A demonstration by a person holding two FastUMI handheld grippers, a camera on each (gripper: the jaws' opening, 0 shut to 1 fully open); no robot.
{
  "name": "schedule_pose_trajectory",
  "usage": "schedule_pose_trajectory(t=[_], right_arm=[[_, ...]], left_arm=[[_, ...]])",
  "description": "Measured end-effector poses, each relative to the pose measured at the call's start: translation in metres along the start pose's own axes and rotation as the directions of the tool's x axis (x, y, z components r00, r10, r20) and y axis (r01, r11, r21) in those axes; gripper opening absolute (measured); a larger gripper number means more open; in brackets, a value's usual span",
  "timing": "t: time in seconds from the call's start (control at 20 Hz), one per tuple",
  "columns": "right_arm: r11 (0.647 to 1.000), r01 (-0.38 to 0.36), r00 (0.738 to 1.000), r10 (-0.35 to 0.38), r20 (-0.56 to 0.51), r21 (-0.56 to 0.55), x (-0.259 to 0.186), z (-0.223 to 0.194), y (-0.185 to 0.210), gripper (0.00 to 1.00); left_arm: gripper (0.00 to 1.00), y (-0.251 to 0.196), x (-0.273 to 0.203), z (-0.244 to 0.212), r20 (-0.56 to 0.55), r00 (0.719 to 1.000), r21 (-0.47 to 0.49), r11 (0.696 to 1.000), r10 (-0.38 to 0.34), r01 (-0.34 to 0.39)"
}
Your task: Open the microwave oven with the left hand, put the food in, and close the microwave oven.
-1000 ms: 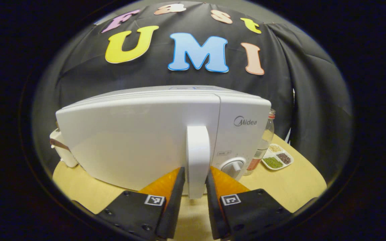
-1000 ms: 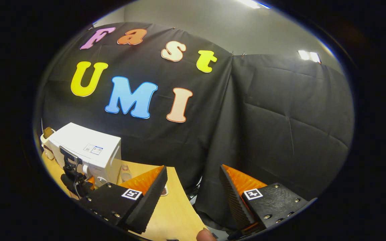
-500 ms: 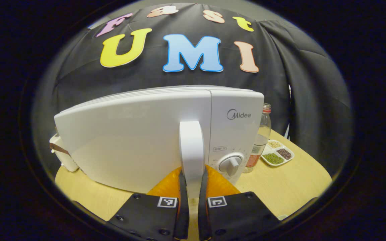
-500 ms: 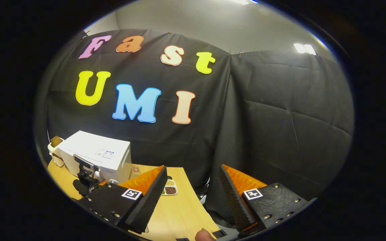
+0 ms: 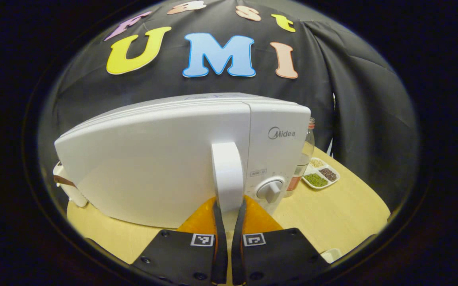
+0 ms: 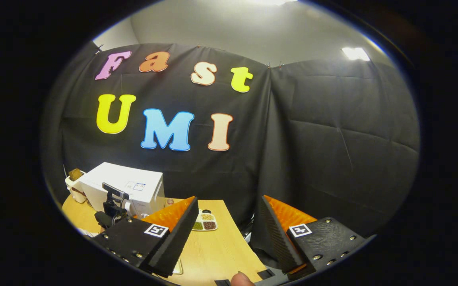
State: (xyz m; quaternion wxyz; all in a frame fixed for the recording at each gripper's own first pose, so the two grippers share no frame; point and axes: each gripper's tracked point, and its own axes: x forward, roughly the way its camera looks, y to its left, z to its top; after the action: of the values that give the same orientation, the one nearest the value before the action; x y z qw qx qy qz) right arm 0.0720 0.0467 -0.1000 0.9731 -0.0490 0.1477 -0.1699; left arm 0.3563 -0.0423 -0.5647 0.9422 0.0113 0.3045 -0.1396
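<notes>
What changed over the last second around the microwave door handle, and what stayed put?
The left claw closed: its fingers, spread either side of the white vertical door handle a second ago, now press on it from both sides. The white microwave oven has its door shut as before. The right claw stayed open and empty, though its view drifted. The clear bottle and white divided dish did not move.

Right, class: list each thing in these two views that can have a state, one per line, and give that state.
White microwave oven door: closed.
White upright door handle: clamped between the left gripper's fingers.
Left gripper: shut on the handle.
Right gripper: open, holding nothing, above the table edge.
Round white control dial: pointer tilted up to the right.
Clear plastic bottle: upright, cap on.
White divided dish: holds grains in separate compartments.
</notes>
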Motion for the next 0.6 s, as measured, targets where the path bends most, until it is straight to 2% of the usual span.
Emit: schedule_pose_trajectory(t=[0.1,0.3,0.45,0.6], right_arm=[[1.000,0.005,1.000,-0.005,-0.001,0.008,-0.005,-0.003,-0.004,0.94],[1.000,0.007,1.000,-0.007,0.005,0.026,-0.010,-0.008,-0.008,0.94],[0.999,-0.025,1.000,0.025,0.002,0.033,-0.011,-0.012,-0.001,0.94],[0.997,-0.073,0.997,0.073,0.021,0.038,-0.021,-0.012,0.006,0.94]], left_arm=[[0.13,-0.001,-0.012,-0.010,-0.027,1.000,-0.025,1.000,-0.004,0.003],[0.13,0.010,-0.084,-0.043,0.039,0.999,-0.025,1.000,0.005,-0.004],[0.12,0.019,-0.126,-0.066,0.024,0.999,-0.066,0.997,-0.030,0.032],[0.12,0.032,-0.149,-0.080,0.016,0.999,-0.058,0.997,-0.040,0.041]])
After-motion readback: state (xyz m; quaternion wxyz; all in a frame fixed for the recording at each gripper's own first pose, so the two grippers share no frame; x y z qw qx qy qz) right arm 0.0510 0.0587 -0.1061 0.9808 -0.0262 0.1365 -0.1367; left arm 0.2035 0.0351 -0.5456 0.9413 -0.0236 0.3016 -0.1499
